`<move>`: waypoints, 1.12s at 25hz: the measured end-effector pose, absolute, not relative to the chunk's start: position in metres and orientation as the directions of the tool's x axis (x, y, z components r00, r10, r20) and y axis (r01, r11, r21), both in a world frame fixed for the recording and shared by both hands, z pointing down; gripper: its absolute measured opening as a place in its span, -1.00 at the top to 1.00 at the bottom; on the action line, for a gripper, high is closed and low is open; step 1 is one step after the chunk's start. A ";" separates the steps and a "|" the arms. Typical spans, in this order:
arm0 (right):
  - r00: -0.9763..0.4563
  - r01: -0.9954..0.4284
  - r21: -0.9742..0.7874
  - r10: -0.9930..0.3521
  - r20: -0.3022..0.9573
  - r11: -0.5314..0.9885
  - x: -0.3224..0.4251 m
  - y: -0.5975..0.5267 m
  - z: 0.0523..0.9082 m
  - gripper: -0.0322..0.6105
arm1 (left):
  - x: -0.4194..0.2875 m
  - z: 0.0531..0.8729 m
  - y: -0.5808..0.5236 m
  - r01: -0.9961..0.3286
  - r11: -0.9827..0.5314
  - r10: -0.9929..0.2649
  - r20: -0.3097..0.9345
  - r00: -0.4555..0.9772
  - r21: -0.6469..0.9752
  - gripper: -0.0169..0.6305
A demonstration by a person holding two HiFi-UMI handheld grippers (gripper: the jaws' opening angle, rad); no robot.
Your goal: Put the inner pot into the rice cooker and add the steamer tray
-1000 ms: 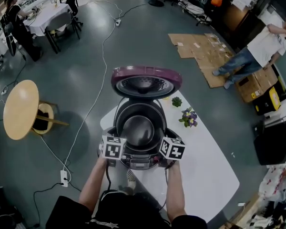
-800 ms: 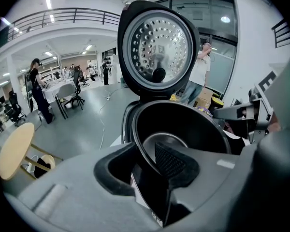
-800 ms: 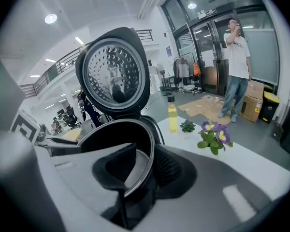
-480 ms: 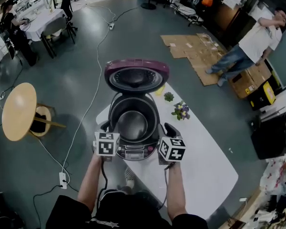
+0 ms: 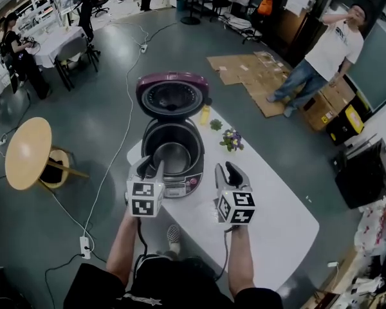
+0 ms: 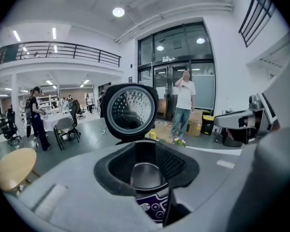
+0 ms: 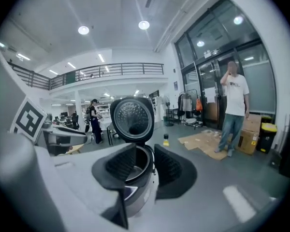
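The rice cooker stands on the white table with its purple lid tipped up and back. The metal inner pot sits inside the cooker. My left gripper hovers at the cooker's front left, open, with nothing between its fingers. My right gripper hangs to the cooker's right, also open and holding nothing. In the left gripper view, the pot and lid show between the open left gripper. In the right gripper view, the cooker stands beyond the open right gripper.
A small flower pot, a green plant and a yellow bottle stand behind the cooker. A round wooden table is at the left. A cable and power strip lie on the floor. A person stands by flattened cardboard.
Both grippers have lifted up from the cooker's front and drawn back toward me, with nothing in them. The pot stays in the cooker.
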State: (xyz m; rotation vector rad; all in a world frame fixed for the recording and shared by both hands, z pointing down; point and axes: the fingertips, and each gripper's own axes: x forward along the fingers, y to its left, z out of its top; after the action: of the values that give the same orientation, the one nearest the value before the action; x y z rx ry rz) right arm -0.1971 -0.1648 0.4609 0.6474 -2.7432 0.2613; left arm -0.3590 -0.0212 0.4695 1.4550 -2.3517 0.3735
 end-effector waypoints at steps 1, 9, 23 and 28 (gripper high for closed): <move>-0.853 -0.463 -0.088 -0.416 0.315 0.882 -0.188 -0.161 0.452 0.52 | -0.350 0.460 -0.019 -0.901 0.430 -0.819 0.399 -0.413 -0.050 0.53; -0.858 -0.499 -0.038 -0.487 0.165 0.866 -0.100 -0.120 0.411 0.53 | -0.270 0.417 0.005 -0.923 0.374 -0.893 0.231 -0.385 -0.091 0.64; -0.765 -0.638 -0.002 -0.633 0.116 0.770 0.052 -0.068 0.419 0.88 | -0.128 0.430 0.035 -0.965 0.245 -0.939 0.227 -0.259 -0.090 0.91; -0.747 -0.658 -0.011 -0.650 0.137 0.753 0.073 -0.067 0.433 0.88 | -0.107 0.439 0.030 -0.974 0.211 -0.944 0.240 -0.225 -0.081 0.91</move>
State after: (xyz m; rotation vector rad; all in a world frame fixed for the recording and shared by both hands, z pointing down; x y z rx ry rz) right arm 0.0731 -0.0667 0.4327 1.0582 -2.8234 0.0883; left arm -0.1070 0.0297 0.4395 1.8630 -2.3334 0.3242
